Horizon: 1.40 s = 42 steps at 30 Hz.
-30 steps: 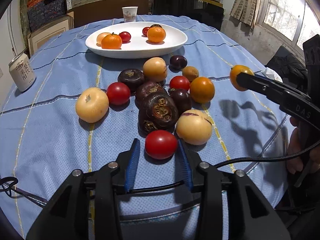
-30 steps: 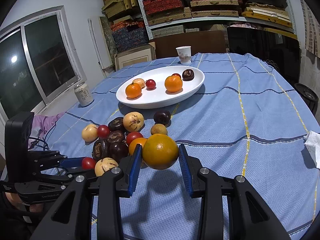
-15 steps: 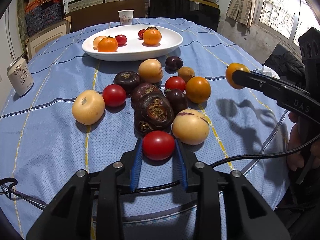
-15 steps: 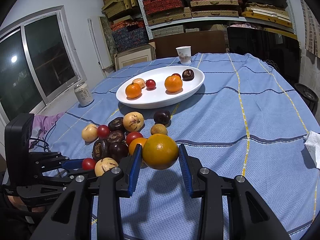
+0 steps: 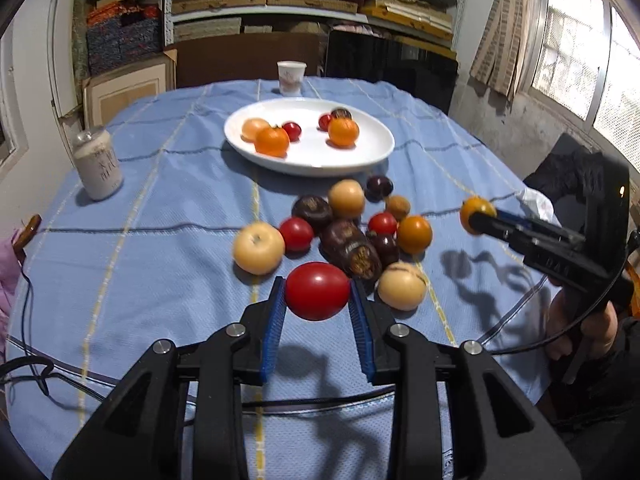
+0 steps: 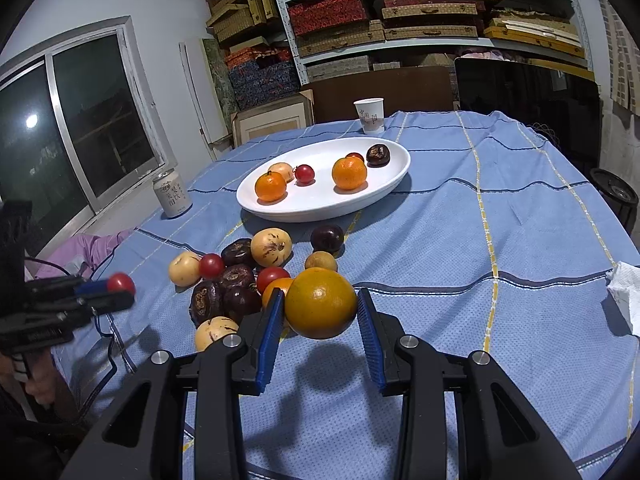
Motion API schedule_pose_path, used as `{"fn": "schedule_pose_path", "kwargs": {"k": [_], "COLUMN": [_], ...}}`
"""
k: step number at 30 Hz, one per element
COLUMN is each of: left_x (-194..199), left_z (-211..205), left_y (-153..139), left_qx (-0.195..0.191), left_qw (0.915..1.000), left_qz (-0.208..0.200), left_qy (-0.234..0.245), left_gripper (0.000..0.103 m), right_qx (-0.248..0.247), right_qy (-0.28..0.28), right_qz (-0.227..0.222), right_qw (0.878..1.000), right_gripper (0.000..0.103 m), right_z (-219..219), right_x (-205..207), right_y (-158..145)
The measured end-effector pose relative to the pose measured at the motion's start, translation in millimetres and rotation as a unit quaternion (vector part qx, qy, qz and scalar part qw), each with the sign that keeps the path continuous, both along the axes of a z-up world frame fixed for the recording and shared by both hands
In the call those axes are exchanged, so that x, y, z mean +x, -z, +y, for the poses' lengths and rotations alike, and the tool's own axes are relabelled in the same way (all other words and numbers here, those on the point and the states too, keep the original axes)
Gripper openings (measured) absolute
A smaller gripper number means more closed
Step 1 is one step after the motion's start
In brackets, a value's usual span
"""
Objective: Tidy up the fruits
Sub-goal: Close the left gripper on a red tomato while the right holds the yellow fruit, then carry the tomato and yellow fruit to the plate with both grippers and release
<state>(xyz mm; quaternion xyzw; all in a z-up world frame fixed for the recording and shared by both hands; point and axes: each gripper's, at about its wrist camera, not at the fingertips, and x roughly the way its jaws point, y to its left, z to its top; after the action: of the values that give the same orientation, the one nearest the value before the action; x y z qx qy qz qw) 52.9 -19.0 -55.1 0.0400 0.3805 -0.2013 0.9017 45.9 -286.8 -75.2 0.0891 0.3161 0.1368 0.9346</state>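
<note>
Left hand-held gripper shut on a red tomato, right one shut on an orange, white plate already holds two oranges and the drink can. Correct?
Not quite. The drink can stands on the tablecloth beside the white plate, not in it; the right wrist view shows this. The rest holds: left hand-held gripper shut on the red tomato, right hand-held gripper shut on the orange, two oranges on the plate.

From the left wrist view, the loose fruit pile (image 5: 352, 232) sits at twelve o'clock, blocking the straight line to the white plate (image 5: 372, 160). Bare blue tablecloth (image 5: 168, 208) lies open at ten o'clock, bounded farther out by the can (image 5: 98, 166). At two o'clock the right gripper (image 5: 480, 220) hangs over otherwise clear cloth. The paper cup (image 5: 291, 77) stands just behind the plate.
</note>
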Motion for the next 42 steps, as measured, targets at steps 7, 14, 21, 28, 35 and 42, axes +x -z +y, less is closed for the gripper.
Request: {"fn": "schedule_pose_path", "kwargs": {"k": [7,14,21,28,35,42], "left_x": [36.4,126.0,241.2,315.4,325.9,252.4], "left_z": [1.4,-30.6,-62.1,-90.2,-83.1,-53.4], "left_y": [-44.4,-73.8,-56.7,-16.0,-2.1,-25.4], "left_qx": [-0.005,-0.003,-0.018,0.001,-0.01,-0.016], "left_qw": [0.9996,0.9989,0.9997,0.9983,0.9967,0.9974], "left_qz": [-0.028,-0.047,0.013,0.055,0.062,0.056], "left_qy": [0.003,0.003,-0.008,-0.019,-0.05,-0.042], "left_gripper": [0.031,0.031,0.031,0.031,0.07,0.076], "right_qx": [-0.025,-0.075,-0.067,-0.056,-0.052,-0.027], "right_qy": [-0.002,0.011,0.04,0.036,0.035,0.004], "right_qz": [-0.007,-0.029,0.023,0.054,0.047,0.048], "right_qw": [1.0,0.997,0.997,0.996,0.997,0.998], "right_gripper": [0.037,0.037,0.037,0.037,0.051,0.053], "right_z": [-2.2,-4.6,-15.9,-13.0,-9.5,-1.9], "right_x": [15.5,88.8,192.6,254.9,257.3,179.5], "right_y": [-34.8,-82.7,-63.3,-35.5,-31.2,-45.6]}}
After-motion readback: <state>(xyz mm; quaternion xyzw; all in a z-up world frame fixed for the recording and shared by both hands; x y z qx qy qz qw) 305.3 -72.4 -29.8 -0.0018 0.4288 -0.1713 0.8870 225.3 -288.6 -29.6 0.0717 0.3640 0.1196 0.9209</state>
